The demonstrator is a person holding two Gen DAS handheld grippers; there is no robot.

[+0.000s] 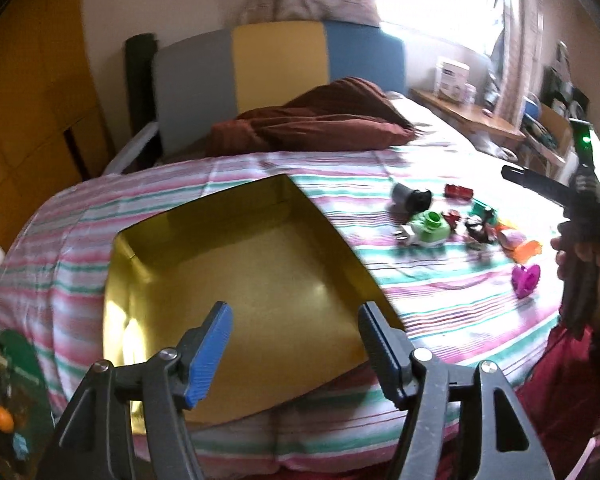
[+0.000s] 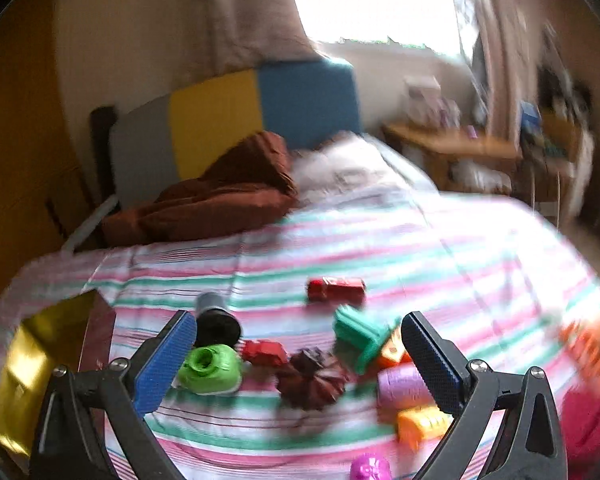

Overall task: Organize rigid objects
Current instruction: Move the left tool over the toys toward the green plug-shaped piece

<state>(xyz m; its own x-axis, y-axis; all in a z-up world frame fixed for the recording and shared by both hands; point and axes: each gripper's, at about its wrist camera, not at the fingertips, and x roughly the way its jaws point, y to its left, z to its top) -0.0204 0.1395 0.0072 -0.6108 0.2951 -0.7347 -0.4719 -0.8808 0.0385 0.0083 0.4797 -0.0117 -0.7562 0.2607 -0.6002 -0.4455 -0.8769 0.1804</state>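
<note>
1. Between the spread fingers of the right gripper (image 2: 298, 356) lies a scatter of small toys on the striped bed (image 2: 440, 248); the fingers are released wide, grasping nothing.
2. Just beside the blue left finger sits a green toy (image 2: 210, 368) with a round opening on top; behind it stands a grey-and-black reel (image 2: 216, 320).
3. Midway between the fingers are a dark red ridged piece (image 2: 312, 378) and a small red car (image 2: 265, 353); a second red car (image 2: 336, 289) rests further out, beyond the fingertips.
4. Toward the right finger cluster a teal block (image 2: 360, 332), a lilac spool (image 2: 404, 386) and an orange piece (image 2: 422, 424). A magenta toy (image 2: 370, 469) lies nearest the wrist, at the bottom edge.
5. Ahead of the left gripper (image 1: 296, 350) is a gold box (image 1: 236, 248), open and bare inside. Those fingers stand apart too, holding nothing.
6. My guess is all these pieces are hard, light plastic: stiff enough to pinch firmly, but smooth and likely to skid on the soft bedding.
7. The cars look best taken across their flat sides, the spool and reel across the barrel, not the round ends, since those could roll.
8. Motion blur smears the right view, so finer shapes are uncertain.
</note>
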